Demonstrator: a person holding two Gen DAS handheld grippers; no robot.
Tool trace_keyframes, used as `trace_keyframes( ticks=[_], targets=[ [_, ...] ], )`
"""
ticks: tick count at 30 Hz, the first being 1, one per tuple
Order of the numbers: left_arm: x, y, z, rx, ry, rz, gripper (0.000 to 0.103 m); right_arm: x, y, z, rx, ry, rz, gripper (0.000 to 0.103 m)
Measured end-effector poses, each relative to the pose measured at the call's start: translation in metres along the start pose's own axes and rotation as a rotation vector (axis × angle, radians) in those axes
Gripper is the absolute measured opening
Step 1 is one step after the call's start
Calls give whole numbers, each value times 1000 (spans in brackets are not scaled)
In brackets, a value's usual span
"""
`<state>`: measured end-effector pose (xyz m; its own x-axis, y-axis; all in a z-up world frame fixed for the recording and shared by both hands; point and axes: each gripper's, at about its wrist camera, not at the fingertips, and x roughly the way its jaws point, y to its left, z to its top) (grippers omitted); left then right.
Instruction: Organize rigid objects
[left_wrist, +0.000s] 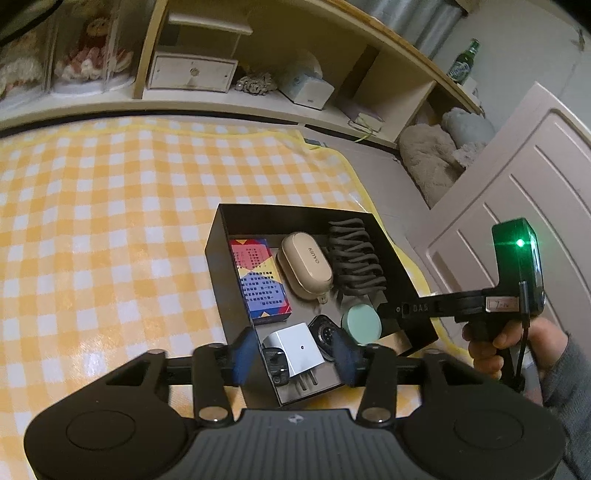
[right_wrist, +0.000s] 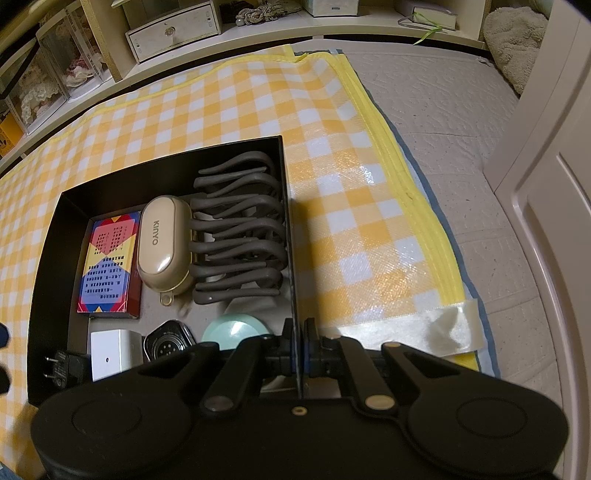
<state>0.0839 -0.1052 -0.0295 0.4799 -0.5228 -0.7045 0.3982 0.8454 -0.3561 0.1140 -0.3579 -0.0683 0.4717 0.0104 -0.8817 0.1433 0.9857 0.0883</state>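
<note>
Left wrist view: nearest the lens, the left gripper (left_wrist: 293, 356) hangs over the near corner of the black box (left_wrist: 221, 236), its blue-padded fingers (left_wrist: 243, 350) standing apart, with no pad pressing on anything. Between and just beyond them lie a white charger (left_wrist: 295, 349) with its prongs toward the camera and a small black plug adapter (left_wrist: 276, 363) touching its left side. Behind the charger sit a dark smartwatch face (left_wrist: 325, 334) and a mint-green round case (left_wrist: 361, 321). Farther back, side by side, are a colourful card box (left_wrist: 258, 280) along the left wall, a beige KINYO case (left_wrist: 306, 269), and a grey ribbed holder (left_wrist: 354, 254) near the right wall. The box rests on a yellow-and-white checked cloth (left_wrist: 110, 221). At right, a person's hand (left_wrist: 517, 347) grips the right gripper's handle, whose black arm reaches to the box's right wall.

Right wrist view: the right gripper (right_wrist: 297, 354) is closed tight on the right wall of the black box (right_wrist: 290, 258), one finger inside and one outside. Inside the box, the same items appear: grey ribbed holder (right_wrist: 236, 229), beige KINYO case (right_wrist: 166, 247), colourful card box (right_wrist: 109, 266), mint-green round case (right_wrist: 236, 330), smartwatch face (right_wrist: 168, 345), white charger (right_wrist: 114, 354) and black plug adapter (right_wrist: 62, 369). The checked cloth (right_wrist: 351, 221) covers a grey quilted mat (right_wrist: 461, 184).
</note>
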Motion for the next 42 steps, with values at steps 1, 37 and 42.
trace_keyframes(
  ticks=[1, 37, 42],
  targets=[
    [-1, -2, 0, 14, -4, 8, 70, 0, 1, 0, 0, 0, 0, 4],
    [-47, -19, -7, 101, -92, 128, 103, -107, 18, -21, 45, -201, 41, 52],
    [-56, -17, -6, 103, -115, 130, 103, -140, 27, -41, 41, -249, 45, 66]
  ],
)
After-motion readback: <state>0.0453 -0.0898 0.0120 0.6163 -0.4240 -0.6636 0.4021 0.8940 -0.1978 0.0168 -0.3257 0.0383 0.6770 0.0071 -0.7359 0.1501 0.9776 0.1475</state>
